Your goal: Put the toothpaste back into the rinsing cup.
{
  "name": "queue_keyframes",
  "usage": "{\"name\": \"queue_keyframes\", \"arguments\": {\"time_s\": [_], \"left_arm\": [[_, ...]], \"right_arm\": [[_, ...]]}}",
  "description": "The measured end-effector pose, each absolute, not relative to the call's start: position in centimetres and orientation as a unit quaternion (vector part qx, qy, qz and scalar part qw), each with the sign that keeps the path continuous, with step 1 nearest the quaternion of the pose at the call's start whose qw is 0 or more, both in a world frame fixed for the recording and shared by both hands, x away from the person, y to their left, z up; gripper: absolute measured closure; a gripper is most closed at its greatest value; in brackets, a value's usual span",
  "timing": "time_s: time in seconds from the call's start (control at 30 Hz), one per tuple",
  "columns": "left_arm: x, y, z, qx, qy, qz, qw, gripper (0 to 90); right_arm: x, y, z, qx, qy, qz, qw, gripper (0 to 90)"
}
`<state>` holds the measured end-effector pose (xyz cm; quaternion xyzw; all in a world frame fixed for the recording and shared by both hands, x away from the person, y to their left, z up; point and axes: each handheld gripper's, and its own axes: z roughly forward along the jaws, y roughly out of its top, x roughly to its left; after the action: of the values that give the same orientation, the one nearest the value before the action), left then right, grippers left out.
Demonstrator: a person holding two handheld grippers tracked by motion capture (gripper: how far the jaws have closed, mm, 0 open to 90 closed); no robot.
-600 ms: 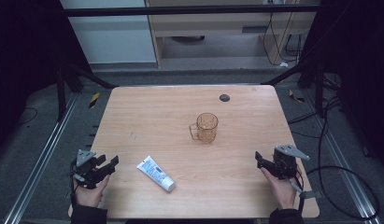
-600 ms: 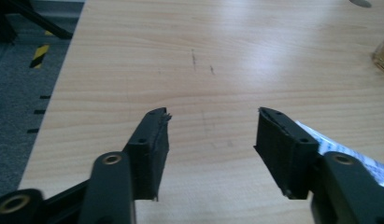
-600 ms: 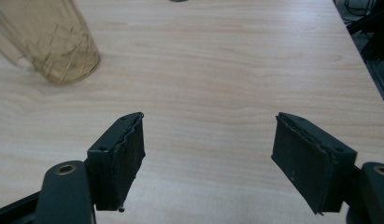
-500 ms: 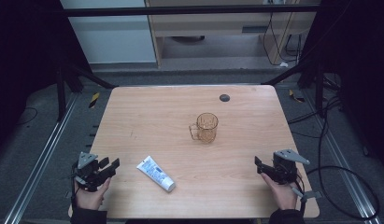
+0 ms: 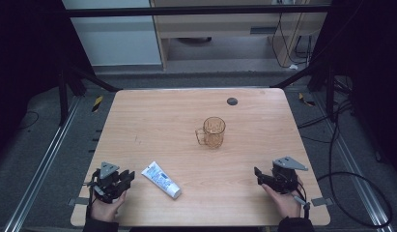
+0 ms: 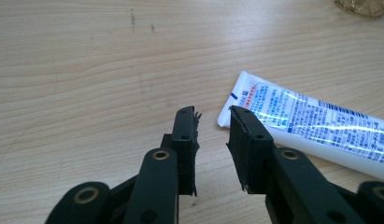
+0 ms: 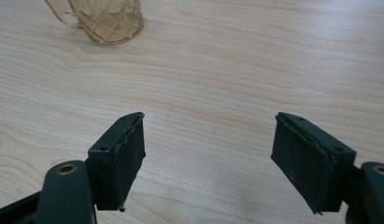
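Approaching: the left gripper (image 6: 212,122) is held low in the left gripper view, its jaws narrowly parted with nothing between them, the right one just short of the tube's crimped end.
Right gripper (image 7: 208,161): jaws are spread wide and empty over bare wood, probably kept ready for the mug.
Toothpaste tube (image 5: 161,180): laid flat, lower centre of the high view.
Amber glass mug (image 5: 213,132): stood upright mid-table (image 5: 152,116), well apart from both grippers.
Change: both hands are seen lower in the frame than in the earlier pictures; tube and mug are unmoved.
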<state>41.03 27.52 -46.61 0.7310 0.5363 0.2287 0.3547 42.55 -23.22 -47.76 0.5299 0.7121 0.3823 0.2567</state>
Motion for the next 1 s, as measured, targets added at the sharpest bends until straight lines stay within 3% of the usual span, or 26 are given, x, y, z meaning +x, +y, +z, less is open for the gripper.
{"name": "queue_keyframes", "arguments": {"time_s": [0.6,1.0], "left_arm": [[41.2,24.2,-47.4,0.782,0.493,0.211,0.319,88.5],[42.3,23.1,-48.1,0.784,0.5,0.196,0.311,89.0]], "right_arm": [[42.8,-22.1,-48.2,0.514,0.733,0.375,0.241,25.9],[42.8,-22.0,-48.3,0.514,0.735,0.37,0.241,25.6]]}}
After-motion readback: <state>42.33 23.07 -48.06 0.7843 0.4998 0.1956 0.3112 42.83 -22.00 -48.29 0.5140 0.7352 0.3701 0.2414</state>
